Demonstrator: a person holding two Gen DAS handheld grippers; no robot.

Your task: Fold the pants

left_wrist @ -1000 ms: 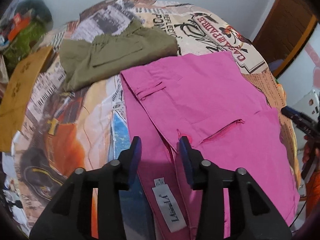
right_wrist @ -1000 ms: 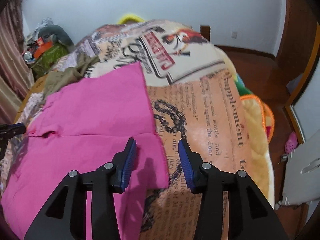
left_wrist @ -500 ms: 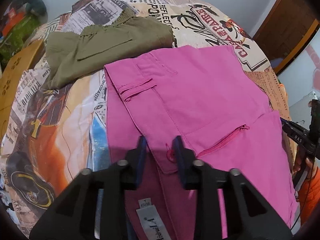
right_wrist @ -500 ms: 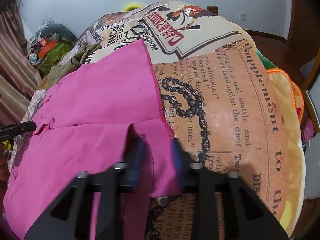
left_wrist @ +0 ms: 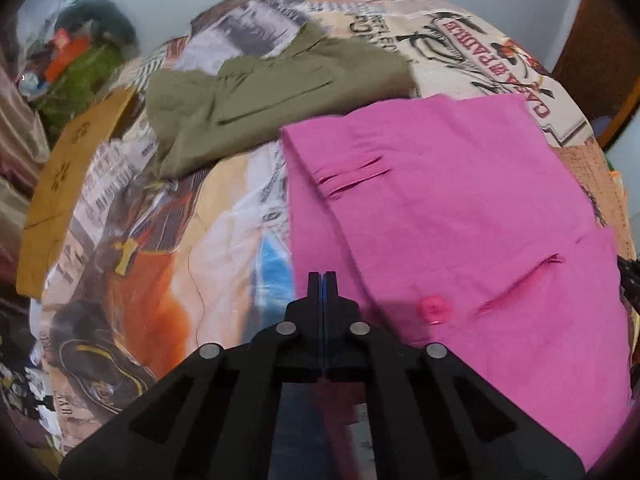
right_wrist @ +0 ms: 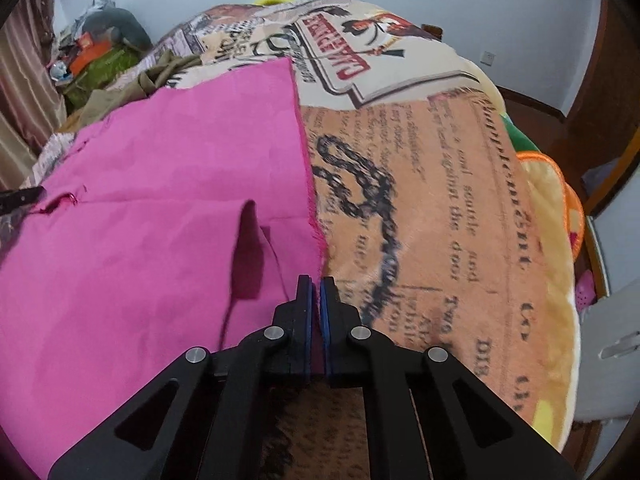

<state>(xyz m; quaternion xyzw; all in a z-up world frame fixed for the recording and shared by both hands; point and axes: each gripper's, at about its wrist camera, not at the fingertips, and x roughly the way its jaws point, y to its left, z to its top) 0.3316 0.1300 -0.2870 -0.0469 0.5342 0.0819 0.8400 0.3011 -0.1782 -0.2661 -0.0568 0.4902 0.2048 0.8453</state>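
Observation:
Pink pants point(left_wrist: 452, 216) lie spread on a printed bedspread, with slit pockets and a pink button point(left_wrist: 433, 309) showing. My left gripper point(left_wrist: 323, 280) is shut at the near waistband edge of the pink pants, pinching the fabric. In the right wrist view the pink pants point(right_wrist: 152, 216) fill the left half, and my right gripper point(right_wrist: 315, 284) is shut on their near hem corner, with pink cloth showing between the blue pads. A fold of cloth rises just left of the right fingers.
Olive-green pants point(left_wrist: 264, 96) lie folded at the far side of the bed. A mustard cloth point(left_wrist: 64, 184) hangs at the left edge. Clutter point(right_wrist: 96, 56) sits by the wall. The bedspread point(right_wrist: 440, 200) drops off to the right toward the floor and a door.
Both grippers went from open to shut, each closing on an edge of the pink pants. The waistband label is now out of sight under the left gripper.

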